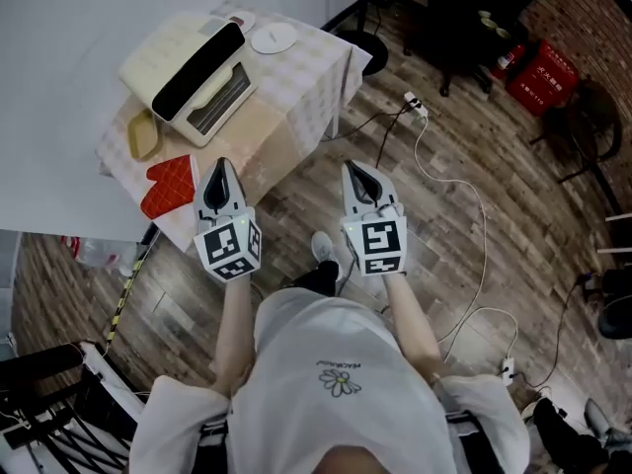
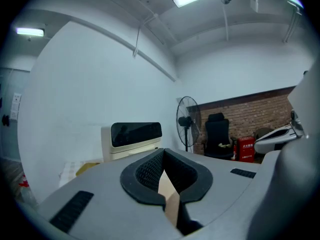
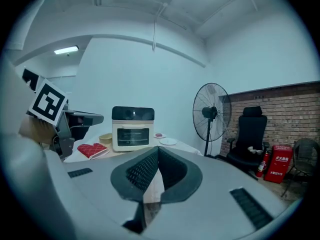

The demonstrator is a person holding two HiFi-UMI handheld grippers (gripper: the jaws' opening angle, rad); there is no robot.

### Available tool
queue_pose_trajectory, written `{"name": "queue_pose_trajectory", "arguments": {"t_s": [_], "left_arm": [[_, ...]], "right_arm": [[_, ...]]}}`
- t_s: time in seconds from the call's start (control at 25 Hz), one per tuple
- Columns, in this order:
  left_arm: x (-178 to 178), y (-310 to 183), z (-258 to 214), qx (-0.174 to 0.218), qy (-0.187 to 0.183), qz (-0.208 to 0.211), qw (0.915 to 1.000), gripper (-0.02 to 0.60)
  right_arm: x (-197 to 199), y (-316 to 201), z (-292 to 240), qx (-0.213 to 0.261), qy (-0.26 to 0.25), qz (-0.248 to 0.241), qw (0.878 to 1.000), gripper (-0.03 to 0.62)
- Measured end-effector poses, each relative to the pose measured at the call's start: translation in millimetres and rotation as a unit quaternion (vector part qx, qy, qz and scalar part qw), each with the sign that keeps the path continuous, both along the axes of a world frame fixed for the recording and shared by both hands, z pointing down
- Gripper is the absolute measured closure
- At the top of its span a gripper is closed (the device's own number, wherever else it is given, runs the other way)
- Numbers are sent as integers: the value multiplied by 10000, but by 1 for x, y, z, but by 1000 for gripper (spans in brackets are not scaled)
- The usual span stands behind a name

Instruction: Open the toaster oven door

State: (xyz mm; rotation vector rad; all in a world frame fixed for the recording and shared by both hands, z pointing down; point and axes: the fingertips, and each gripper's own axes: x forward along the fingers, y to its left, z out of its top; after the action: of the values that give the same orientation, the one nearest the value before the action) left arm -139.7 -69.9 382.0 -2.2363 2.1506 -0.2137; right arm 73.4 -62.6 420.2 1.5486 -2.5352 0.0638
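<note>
- head view: the toaster oven sits at 11 o'clock on a table under a checked cloth, its door facing the person and shut.
- a red oven mitt lies at the oven's 7 o'clock, a yellow dish at its 8 o'clock, and a white plate at its 2 o'clock.
- the left gripper points at the table edge just beside the mitt. the right gripper is level with it at 3 o'clock, over wooden floor.
- both are well apart from the oven. a white cable trails across the floor at 3 o'clock.
- left gripper view: the jaws are pressed together with nothing between them. the oven stands at 11 o'clock past the tips. a pedestal fan is at 1 o'clock and a black office chair at 2 o'clock.
- right gripper view: these jaws are also closed and empty. the oven, door shut, is at 11 o'clock, with the mitt to its 8 o'clock and the plate to its 4 o'clock. the left gripper's marker cube shows at 9 o'clock.
</note>
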Motion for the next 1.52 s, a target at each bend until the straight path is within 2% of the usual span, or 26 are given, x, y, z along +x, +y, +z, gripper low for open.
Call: {"name": "queue_pose_trajectory", "arguments": {"t_s": [0.32, 0.52, 0.64, 0.8, 0.96, 1.08, 1.24, 1.4, 1.52], "left_arm": [[-19, -63, -12, 278, 185, -425, 9985, 563], [-26, -72, -11, 277, 39, -687, 9972, 563], [-34, -81, -13, 309, 77, -1020, 9943, 563], [-36, -85, -17, 311, 47, -1624, 9862, 563], [-27, -76, -20, 294, 53, -2194, 9752, 563], [-23, -68, -23, 307, 17, -2521, 9672, 563], [-21, -53, -21, 299, 33, -2857, 9578, 563], [-22, -39, -21, 347, 25, -3119, 9495, 563], [-20, -34, -19, 364, 53, -3207, 9465, 563]], "right_arm": [[-39, -95, -10, 88, 5, -647, 9979, 585], [-55, -124, -11, 101, 0, -983, 9951, 585], [-73, -145, -23, 207, 0, -1360, 9905, 585], [-93, -161, -38, 216, -45, -2042, 9787, 585], [-105, -170, -50, 118, -231, -2800, 9596, 585], [-114, -175, -54, 133, -316, -3178, 9475, 585], [-120, -175, -53, 159, -319, -3466, 9373, 585], [-122, -174, -52, 181, -341, -3585, 9327, 585], [-122, -173, -51, 170, -362, -3648, 9302, 585]]}}
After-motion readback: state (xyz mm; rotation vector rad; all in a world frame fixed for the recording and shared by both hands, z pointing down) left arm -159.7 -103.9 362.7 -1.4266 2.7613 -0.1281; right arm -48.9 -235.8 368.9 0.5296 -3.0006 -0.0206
